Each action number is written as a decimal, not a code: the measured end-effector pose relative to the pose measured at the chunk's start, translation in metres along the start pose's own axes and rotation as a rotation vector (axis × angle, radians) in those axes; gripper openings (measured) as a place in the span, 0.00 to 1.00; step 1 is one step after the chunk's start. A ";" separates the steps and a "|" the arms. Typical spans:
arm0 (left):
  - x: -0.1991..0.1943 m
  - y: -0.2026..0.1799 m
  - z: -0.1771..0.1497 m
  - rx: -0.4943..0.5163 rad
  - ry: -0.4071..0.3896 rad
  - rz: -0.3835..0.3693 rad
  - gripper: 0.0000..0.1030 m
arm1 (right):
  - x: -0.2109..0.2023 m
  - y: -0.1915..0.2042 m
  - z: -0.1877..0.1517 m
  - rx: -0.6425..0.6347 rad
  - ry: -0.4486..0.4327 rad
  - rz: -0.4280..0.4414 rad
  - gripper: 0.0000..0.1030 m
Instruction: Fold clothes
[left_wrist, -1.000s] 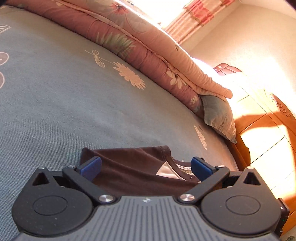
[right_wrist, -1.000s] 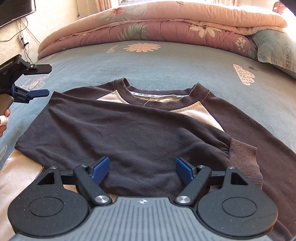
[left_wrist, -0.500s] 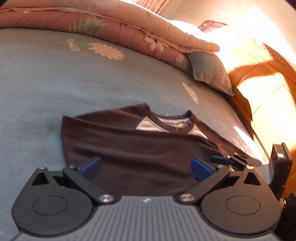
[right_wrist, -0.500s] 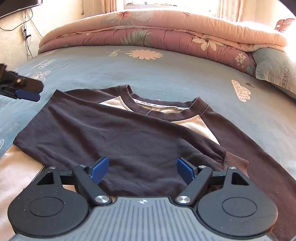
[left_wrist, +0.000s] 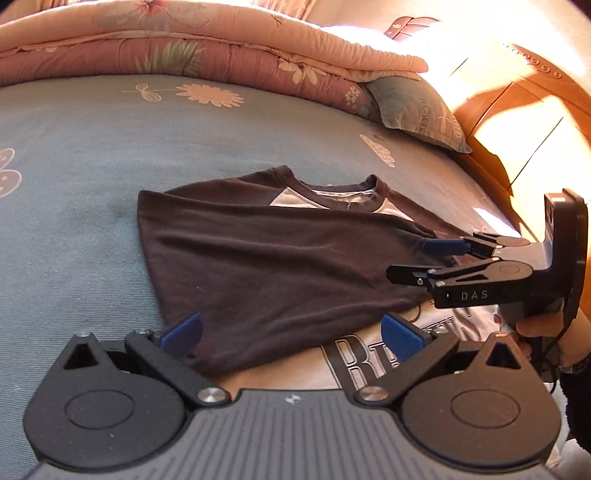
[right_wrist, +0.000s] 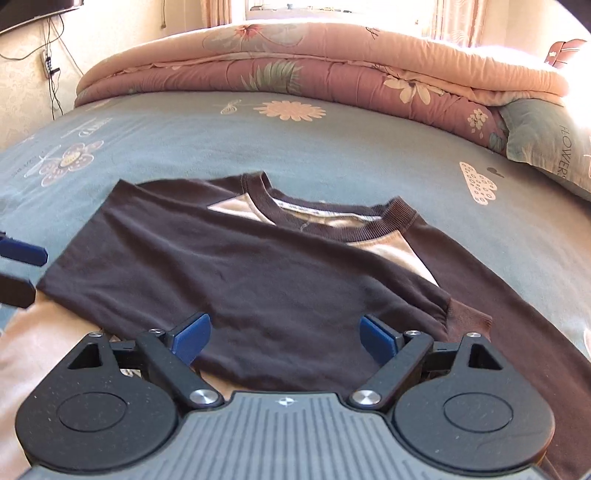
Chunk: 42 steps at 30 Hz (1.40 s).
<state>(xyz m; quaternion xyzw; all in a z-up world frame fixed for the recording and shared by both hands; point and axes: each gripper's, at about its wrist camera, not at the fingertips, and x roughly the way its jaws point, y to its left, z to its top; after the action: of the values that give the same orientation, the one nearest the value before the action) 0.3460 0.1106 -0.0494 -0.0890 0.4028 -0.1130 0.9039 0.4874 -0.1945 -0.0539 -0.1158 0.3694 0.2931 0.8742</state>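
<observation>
Both grippers (left_wrist: 291, 332) (right_wrist: 284, 334) gape over sweatshirt (right_wrist: 258, 280).

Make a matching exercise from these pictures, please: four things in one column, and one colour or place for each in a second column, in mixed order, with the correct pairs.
Things:
1. sleeve
2. quilt
3. pillow
4. fingertips of the right gripper

Descriptions:
A. blue pads
B. dark brown, folded across the chest of the shirt
C. grey-green, by the wooden headboard
D. pink with flowers, folded at the far edge of the bed

Pairs: 1-B, 2-D, 3-C, 4-A
</observation>
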 end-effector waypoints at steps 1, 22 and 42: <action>-0.001 -0.002 -0.001 0.010 0.002 0.031 0.99 | 0.008 0.006 0.006 0.010 0.000 0.011 0.89; -0.040 -0.107 -0.059 0.190 0.080 0.016 0.99 | -0.113 -0.026 -0.114 0.166 0.081 0.092 1.00; -0.029 -0.216 -0.137 0.316 0.101 0.019 0.99 | -0.229 -0.249 -0.283 1.073 -0.330 0.055 1.00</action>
<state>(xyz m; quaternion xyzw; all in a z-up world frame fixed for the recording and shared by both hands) 0.1961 -0.0975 -0.0644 0.0637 0.4259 -0.1709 0.8862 0.3452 -0.6105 -0.0922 0.4022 0.3279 0.1010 0.8489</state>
